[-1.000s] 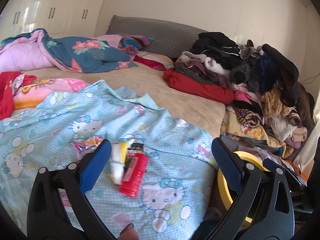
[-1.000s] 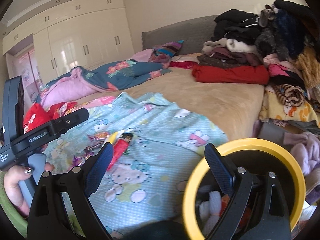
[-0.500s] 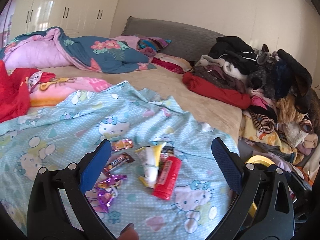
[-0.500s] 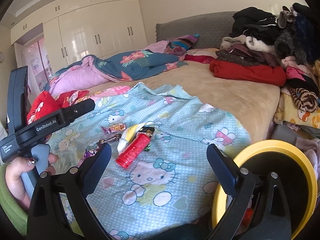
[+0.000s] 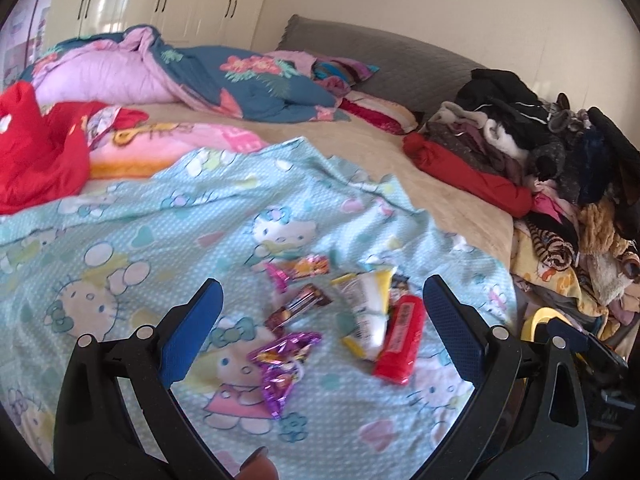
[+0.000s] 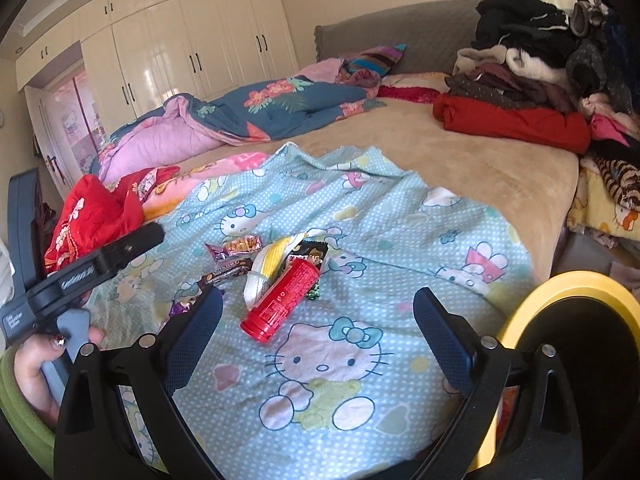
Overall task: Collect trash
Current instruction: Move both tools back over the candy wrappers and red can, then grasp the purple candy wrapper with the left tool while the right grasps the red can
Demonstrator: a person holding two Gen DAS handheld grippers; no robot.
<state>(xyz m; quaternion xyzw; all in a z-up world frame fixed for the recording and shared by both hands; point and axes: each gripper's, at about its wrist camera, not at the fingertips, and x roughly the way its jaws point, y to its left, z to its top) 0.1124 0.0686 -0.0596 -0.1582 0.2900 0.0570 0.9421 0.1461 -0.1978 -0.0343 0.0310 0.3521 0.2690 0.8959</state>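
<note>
Behind the red tube (image 6: pixel 282 298), a half-hidden dark wrapper (image 6: pixel 310 255).

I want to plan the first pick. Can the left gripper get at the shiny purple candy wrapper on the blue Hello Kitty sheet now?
Probably yes. The left gripper is open, the shiny purple candy wrapper lies between its fingers' line, uncovered, apart from the red cylindrical can.

Bright, soft daylight.
Wardrobe doors (image 6: pixel 168 60) glared; fisheye bent the black-vignetted edges; the left view was slightly blurred.
</note>
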